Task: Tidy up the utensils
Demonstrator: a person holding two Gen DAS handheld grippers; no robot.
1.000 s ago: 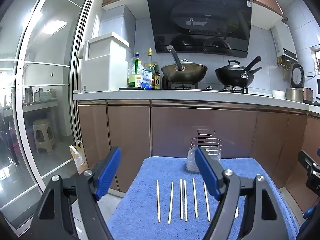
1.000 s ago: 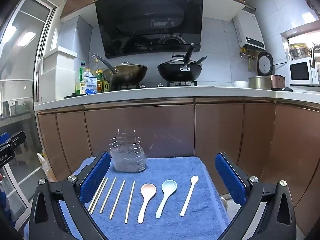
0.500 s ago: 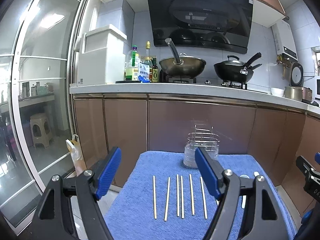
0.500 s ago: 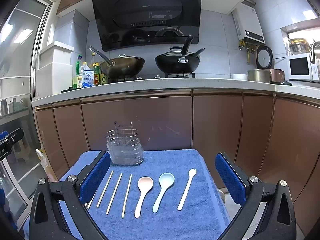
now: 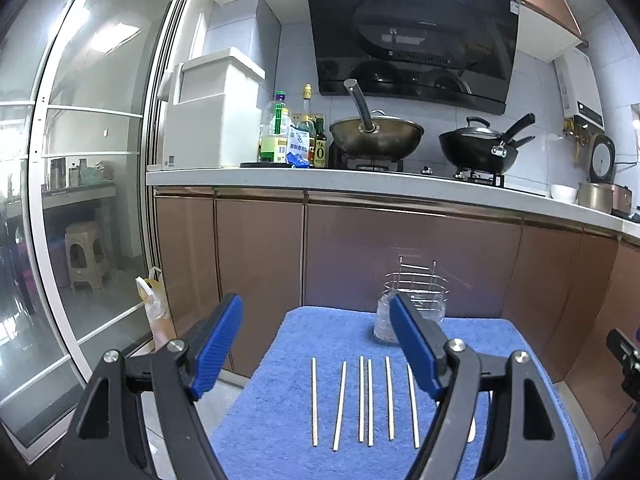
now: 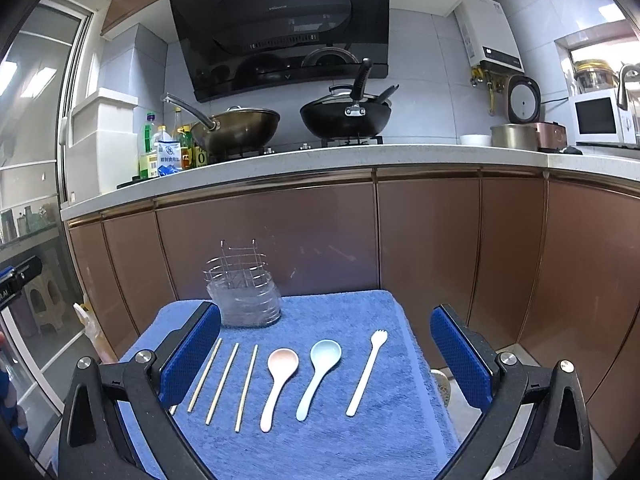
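1. Nothing is picked up yet. Both sets of tongs hang over the blue towel (image 6: 360,440) that covers the small worktop, both spread wide with nothing between the pads. Left tongs (image 5: 316,348), right tongs (image 6: 326,354).

2. What's changed over the last second: mostly our viewpoint. Both cameras have dropped a bit and tipped up, so the kitchen counter and the range hood sit lower in view than before. The utensils haven't budged and the tongs are as wide as they were. We read this as lining up before the first grab, so the task is basically at zero.

3. Where the stuff is: six chopsticks (image 5: 365,400) lie side by side in the left view, roughly parallel, the middle two almost touching. In the right view we see three of them, then a pink spoon (image 6: 279,380), a blue spoon (image 6: 319,374) and a white fork (image 6: 366,372), all laid out flat and apart from each other.

4. The wire utensil holder (image 6: 244,294) stands upright at the far edge of the towel, behind the chopsticks, with nothing in it as far as we can tell.

5. Our guess: the left tongs go for a chopstick, since those sit right between its pads. Thin sticks lying flat on plush towel could be fiddly to pinch.
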